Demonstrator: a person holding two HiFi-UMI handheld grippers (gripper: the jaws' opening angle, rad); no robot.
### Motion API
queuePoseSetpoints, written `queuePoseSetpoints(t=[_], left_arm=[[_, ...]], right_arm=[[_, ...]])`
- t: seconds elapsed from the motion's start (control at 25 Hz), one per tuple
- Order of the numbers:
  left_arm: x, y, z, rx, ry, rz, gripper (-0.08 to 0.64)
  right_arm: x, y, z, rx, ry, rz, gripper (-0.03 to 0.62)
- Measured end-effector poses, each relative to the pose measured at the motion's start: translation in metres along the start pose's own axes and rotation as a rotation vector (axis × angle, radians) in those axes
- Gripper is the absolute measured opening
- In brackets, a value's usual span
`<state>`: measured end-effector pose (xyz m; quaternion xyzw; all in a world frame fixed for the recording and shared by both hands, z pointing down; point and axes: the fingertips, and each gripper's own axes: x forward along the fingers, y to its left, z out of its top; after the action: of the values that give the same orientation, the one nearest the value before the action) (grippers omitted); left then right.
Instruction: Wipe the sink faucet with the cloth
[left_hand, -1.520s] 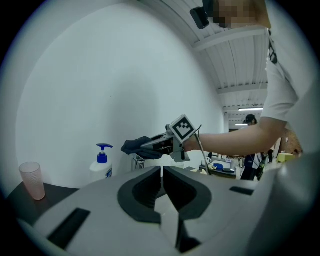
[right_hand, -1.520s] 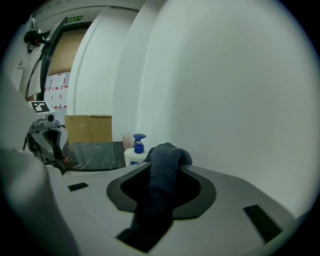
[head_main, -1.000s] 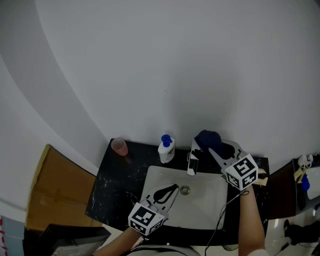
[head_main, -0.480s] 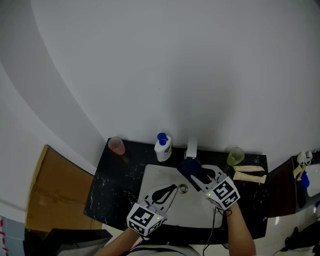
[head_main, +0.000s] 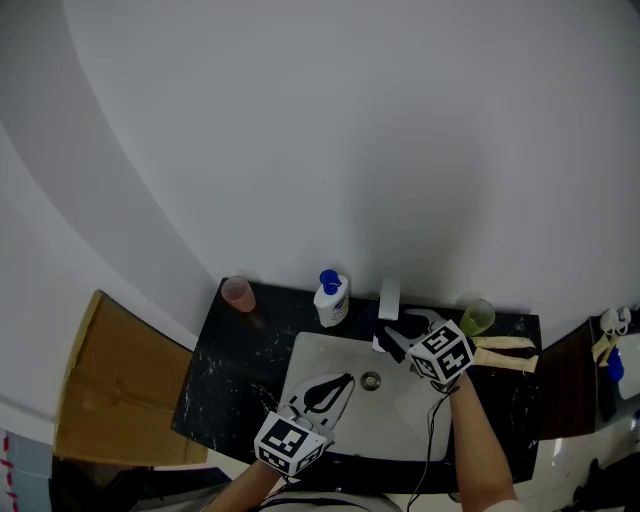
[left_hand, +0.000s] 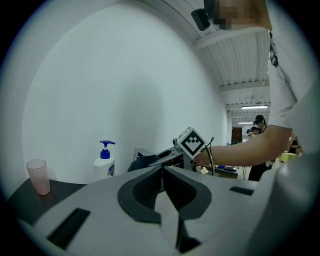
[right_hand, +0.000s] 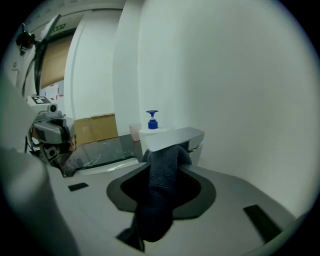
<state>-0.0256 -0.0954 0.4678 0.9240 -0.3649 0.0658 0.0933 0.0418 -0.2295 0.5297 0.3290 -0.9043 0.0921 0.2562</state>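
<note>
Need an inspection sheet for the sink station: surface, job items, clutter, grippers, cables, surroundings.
Surface: black marbled counter holding a white sink.
Job's things: faucet behind the basin; dark cloth at the spout's underside.
Clutter: soap bottle, pink cup, green cup, beige item, all on the counter.
Grippers: right gripper shut on the cloth at the faucet; left gripper shut, nothing between its jaws, over the basin.
Cables: one cable hangs from the right gripper across the sink.
Surroundings: white wall; cardboard left of the counter.

Left hand-held gripper (head_main: 345, 380) jaws together, right hand-held gripper (head_main: 388, 336) gripping cloth (right_hand: 159, 195)
</note>
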Motion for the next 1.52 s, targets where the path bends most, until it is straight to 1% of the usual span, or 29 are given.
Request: queuePoseSetpoints(t=[0.08, 0.2, 0.24, 0.32, 0.4, 0.48, 0.56, 0.68, 0.72, 0.8, 0.88, 0.96, 1.08, 1.12, 1.16, 1.2, 1.28, 1.4, 1.52], left_arm=[[0.001, -0.001, -0.001, 0.001, 0.000, -0.001, 0.017], [0.003, -0.003, 0.001, 0.002, -0.005, -0.007, 0.017], [0.003, -0.003, 0.001, 0.003, -0.007, -0.009, 0.016], [0.003, -0.001, 0.003, 0.001, -0.009, -0.010, 0.017], [0.004, 0.001, 0.003, -0.003, -0.009, -0.010, 0.016], [0.004, 0.002, 0.002, -0.005, -0.011, -0.011, 0.016], [0.004, 0.002, 0.002, -0.004, -0.014, -0.013, 0.017], [0.006, 0.000, 0.003, -0.007, -0.014, -0.018, 0.016], [0.006, 0.000, 0.003, -0.006, -0.015, -0.019, 0.016], [0.005, 0.000, 0.004, -0.003, -0.019, -0.018, 0.016], [0.004, 0.001, 0.005, -0.003, -0.021, -0.015, 0.017], [0.002, 0.002, 0.004, -0.006, -0.021, -0.011, 0.015], [0.002, 0.002, 0.004, -0.009, -0.023, -0.010, 0.016], [0.002, 0.002, 0.005, -0.008, -0.024, -0.010, 0.016], [0.001, 0.003, 0.005, -0.008, -0.025, -0.010, 0.015], [0.001, 0.004, 0.004, -0.009, -0.025, -0.009, 0.015], [0.000, 0.005, 0.003, -0.012, -0.024, -0.005, 0.015], [0.000, 0.006, 0.002, -0.016, -0.022, -0.005, 0.017], [0.002, 0.004, 0.003, -0.016, -0.025, -0.010, 0.016]], right_arm=[[0.001, -0.016, 0.002, 0.011, -0.009, -0.061, 0.123], [-0.013, -0.037, -0.004, 0.008, -0.026, -0.183, 0.123], [-0.020, -0.038, -0.006, 0.012, -0.039, -0.198, 0.123], [-0.034, -0.033, -0.007, 0.029, -0.079, -0.175, 0.123], [-0.046, -0.017, -0.005, 0.021, -0.113, -0.115, 0.123], [-0.052, 0.007, 0.000, -0.016, -0.130, -0.039, 0.123], [-0.049, 0.029, 0.003, -0.069, -0.110, 0.020, 0.123], [-0.027, 0.046, -0.002, -0.130, -0.031, 0.077, 0.123], [-0.019, 0.046, -0.004, -0.132, -0.011, 0.086, 0.123], [-0.007, 0.038, -0.003, -0.096, 0.000, 0.085, 0.123], [0.000, 0.018, 0.002, -0.042, -0.015, 0.036, 0.123], [0.003, -0.007, 0.004, 0.001, -0.034, -0.047, 0.123], [-0.006, -0.039, -0.002, 0.030, -0.045, -0.183, 0.123], [-0.012, -0.045, -0.007, 0.037, -0.047, -0.215, 0.123], [-0.018, -0.048, -0.012, 0.048, -0.056, -0.229, 0.123], [-0.026, -0.048, -0.015, 0.063, -0.073, -0.226, 0.123], [-0.041, -0.039, -0.015, 0.087, -0.120, -0.182, 0.123], [-0.055, -0.007, -0.011, 0.063, -0.152, -0.060, 0.123], [-0.047, 0.027, -0.007, 0.007, -0.129, 0.072, 0.123]])
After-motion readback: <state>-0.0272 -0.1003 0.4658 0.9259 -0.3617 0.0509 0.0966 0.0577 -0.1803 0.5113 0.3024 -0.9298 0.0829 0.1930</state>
